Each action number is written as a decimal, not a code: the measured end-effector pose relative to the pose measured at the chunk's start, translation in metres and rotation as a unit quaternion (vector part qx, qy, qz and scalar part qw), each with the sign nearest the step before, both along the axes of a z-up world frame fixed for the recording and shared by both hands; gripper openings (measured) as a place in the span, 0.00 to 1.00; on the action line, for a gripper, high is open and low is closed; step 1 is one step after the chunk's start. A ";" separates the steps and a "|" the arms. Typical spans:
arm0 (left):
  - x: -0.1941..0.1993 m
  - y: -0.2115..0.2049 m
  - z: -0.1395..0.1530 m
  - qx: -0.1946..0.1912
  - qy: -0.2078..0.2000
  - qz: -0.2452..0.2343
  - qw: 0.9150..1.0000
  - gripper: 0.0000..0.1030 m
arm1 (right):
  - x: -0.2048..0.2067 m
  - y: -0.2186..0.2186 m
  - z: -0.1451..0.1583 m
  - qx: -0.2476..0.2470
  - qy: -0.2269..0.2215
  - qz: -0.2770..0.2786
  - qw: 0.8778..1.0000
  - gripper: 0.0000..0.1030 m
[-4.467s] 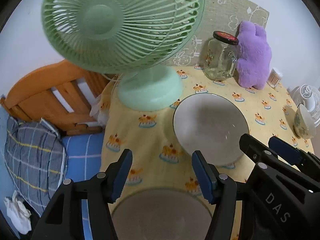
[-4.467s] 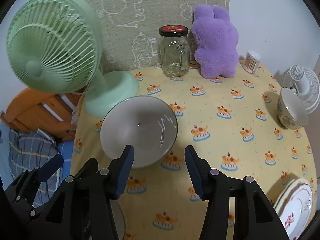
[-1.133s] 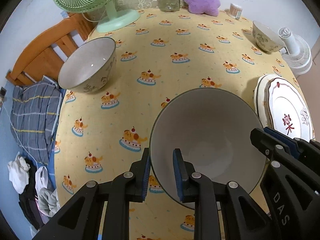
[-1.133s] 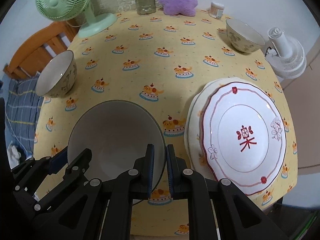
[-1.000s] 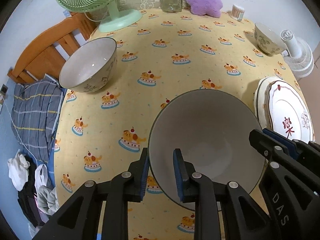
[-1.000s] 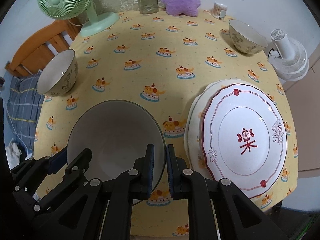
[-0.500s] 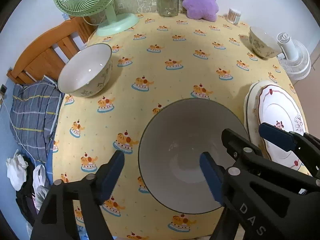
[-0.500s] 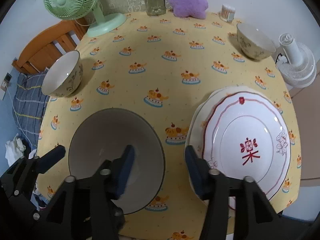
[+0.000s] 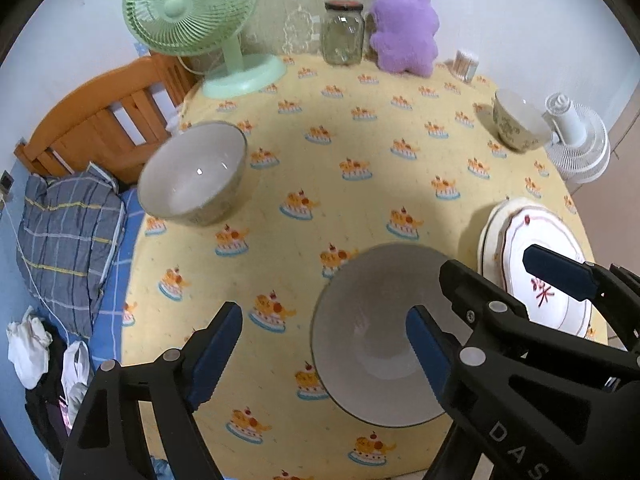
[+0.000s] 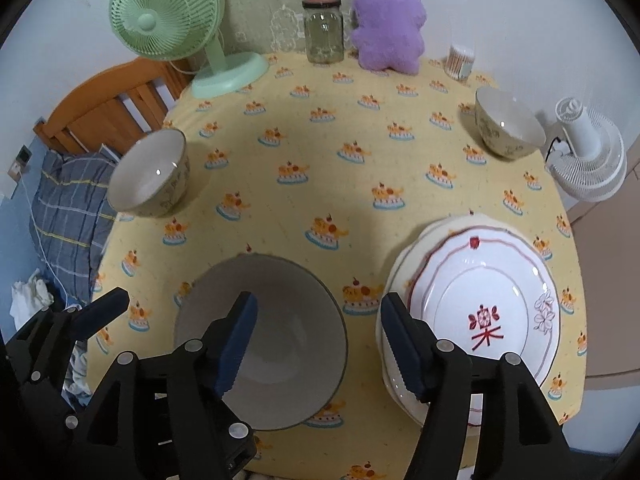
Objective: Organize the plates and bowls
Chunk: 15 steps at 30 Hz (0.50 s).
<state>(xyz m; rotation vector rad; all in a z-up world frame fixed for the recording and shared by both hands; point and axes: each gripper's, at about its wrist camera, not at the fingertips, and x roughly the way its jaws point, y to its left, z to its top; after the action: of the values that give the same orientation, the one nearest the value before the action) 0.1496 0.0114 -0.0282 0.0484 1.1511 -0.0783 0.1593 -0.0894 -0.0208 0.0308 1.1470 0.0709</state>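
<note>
A large grey bowl stands on the yellow tablecloth at the near edge, just left of a stack of plates topped by a white plate with red trim. My left gripper hovers above the bowl's left rim, jaws opening, pads clear of it. My right gripper hovers above the right rim, also opening and touching nothing. A patterned bowl sits at the left edge, another bowl at the far right.
At the back stand a green fan, a glass jar, a purple plush and a cotton-swab tub. A small white fan is off the right edge. A wooden headboard and bedding lie to the left.
Both grippers have let go of the grey bowl's rim, opened wide and risen. The bowl stays on the cloth beside the plates, having come from near the green fan.
</note>
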 end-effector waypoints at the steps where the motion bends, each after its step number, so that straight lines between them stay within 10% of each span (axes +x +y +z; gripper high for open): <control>1: 0.002 0.003 0.004 -0.003 -0.004 0.002 1.000 0.83 | 0.001 0.001 0.003 0.001 -0.003 -0.001 1.000 0.66; 15: 0.038 0.060 0.020 0.013 -0.036 0.025 0.999 0.83 | 0.034 0.051 0.026 -0.007 -0.025 -0.028 0.999 0.66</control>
<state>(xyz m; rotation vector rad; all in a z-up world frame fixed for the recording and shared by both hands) 0.1880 0.0711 -0.0078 0.0455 1.0809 -0.0166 0.1937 -0.0384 0.0048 0.0496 1.0951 0.0137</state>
